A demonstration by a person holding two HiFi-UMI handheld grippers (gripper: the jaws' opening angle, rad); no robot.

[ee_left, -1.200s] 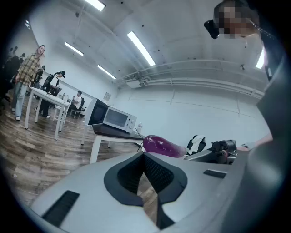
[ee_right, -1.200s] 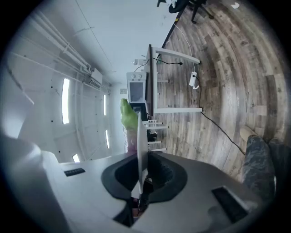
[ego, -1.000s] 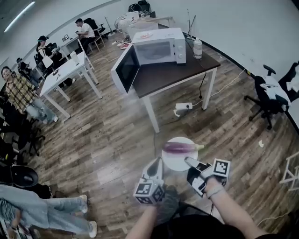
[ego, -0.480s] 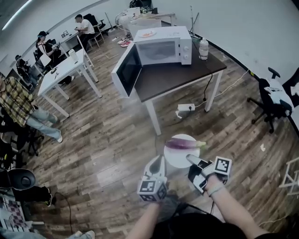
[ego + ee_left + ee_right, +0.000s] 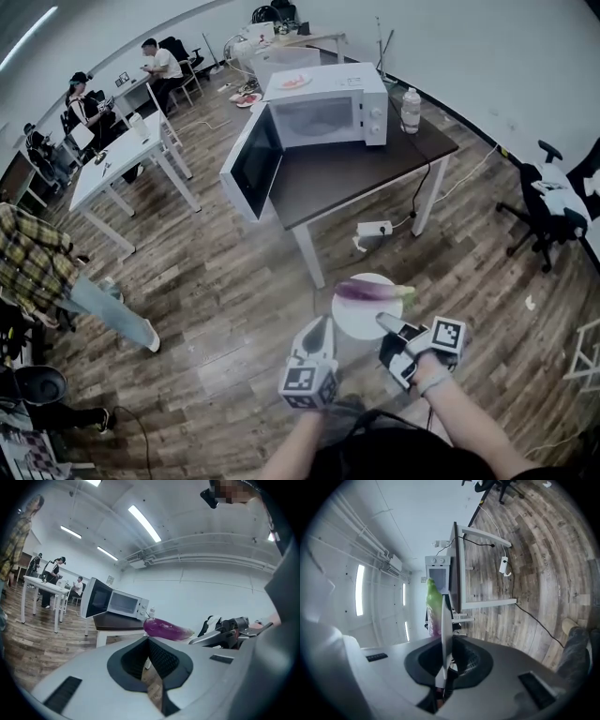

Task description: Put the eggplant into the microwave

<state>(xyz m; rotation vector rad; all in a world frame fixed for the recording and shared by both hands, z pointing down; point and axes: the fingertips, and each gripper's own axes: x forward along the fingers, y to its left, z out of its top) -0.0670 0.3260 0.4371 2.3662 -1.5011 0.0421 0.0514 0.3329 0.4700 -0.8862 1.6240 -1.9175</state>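
A purple eggplant (image 5: 367,292) with a green stem lies on a white plate (image 5: 361,322) carried above the wooden floor. My right gripper (image 5: 382,322) is shut on the plate's near right rim. The right gripper view shows that plate (image 5: 446,634) edge-on between the jaws of the right gripper (image 5: 446,660), with the eggplant (image 5: 433,604) beyond. My left gripper (image 5: 317,328) is shut and holds nothing, just left of the plate. In the left gripper view, the eggplant (image 5: 164,629) sits past the left gripper (image 5: 148,641). The white microwave (image 5: 323,108) stands ahead on a dark table (image 5: 375,155), its door (image 5: 251,159) swung open.
A water bottle (image 5: 410,110) stands right of the microwave. A power strip (image 5: 373,228) and cable lie on the floor under the table. An office chair (image 5: 548,202) is at the right. White tables (image 5: 122,155) and seated people are at the far left; a person in a plaid shirt (image 5: 37,272) walks nearby.
Both grippers and the plate with the eggplant have moved forward, nearer the microwave table. The person in the plaid shirt has walked down the left side of the view.
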